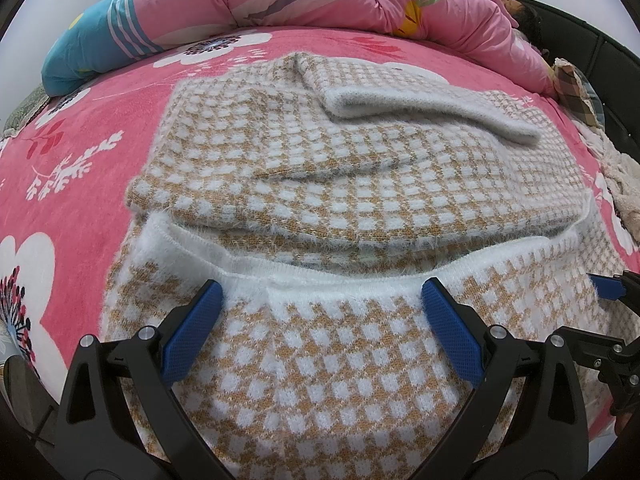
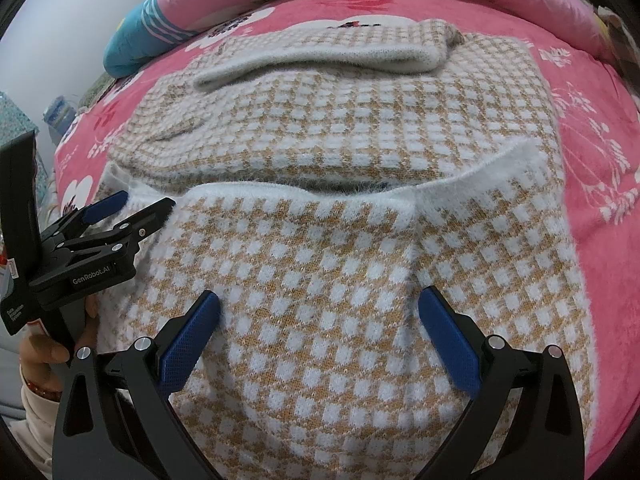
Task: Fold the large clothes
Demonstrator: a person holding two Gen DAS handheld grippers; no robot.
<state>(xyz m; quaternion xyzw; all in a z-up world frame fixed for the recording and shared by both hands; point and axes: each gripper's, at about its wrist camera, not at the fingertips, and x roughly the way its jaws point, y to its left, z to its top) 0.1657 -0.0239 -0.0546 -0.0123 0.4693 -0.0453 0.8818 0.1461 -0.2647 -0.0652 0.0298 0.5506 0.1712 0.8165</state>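
We hold both tongs, left (image 1: 322, 300) and right (image 2: 318, 312), wide and empty over the lower-frame flap of the sweater (image 1: 320, 152) lying mid-bed (image 1: 80, 208), seemingly ready to fold it.

Right tongs (image 2: 318, 312) gape over the folded checked sweater (image 2: 340, 240); left tongs (image 2: 132, 204) alongside.
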